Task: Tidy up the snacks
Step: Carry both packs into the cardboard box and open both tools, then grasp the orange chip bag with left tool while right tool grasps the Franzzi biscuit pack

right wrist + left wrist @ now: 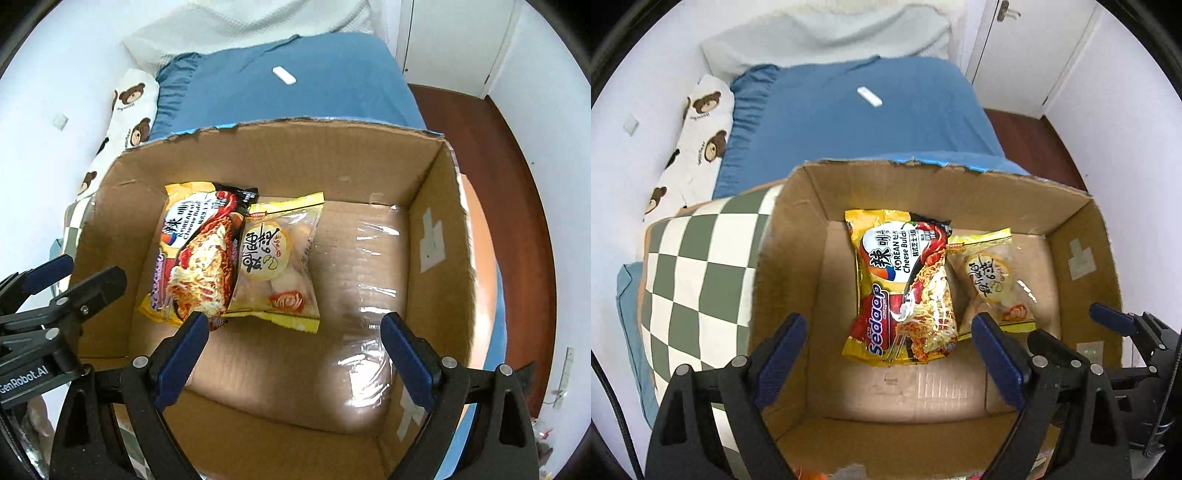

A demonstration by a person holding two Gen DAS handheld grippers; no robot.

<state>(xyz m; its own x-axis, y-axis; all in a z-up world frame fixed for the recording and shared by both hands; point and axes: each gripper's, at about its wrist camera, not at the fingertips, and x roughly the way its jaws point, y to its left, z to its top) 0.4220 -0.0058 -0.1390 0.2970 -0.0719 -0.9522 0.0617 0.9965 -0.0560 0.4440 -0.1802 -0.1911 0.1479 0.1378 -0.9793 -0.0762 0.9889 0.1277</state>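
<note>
Both the left gripper (888, 341) and right gripper (293, 338) hover, jaws spread and empty, above a cardboard box (432, 229) holding a noodle packet (905, 288) beside a pastry packet (277, 266).

White walls (1126, 92), dark wooden floor (517, 166), blue-sheeted bed (868, 122).

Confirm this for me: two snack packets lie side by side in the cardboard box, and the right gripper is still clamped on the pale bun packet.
One thing is wrong: the right gripper holds nothing. The right wrist view shows its fingers wide apart above the cardboard box. The pale bun packet lies loose beside the noodle packet.
</note>
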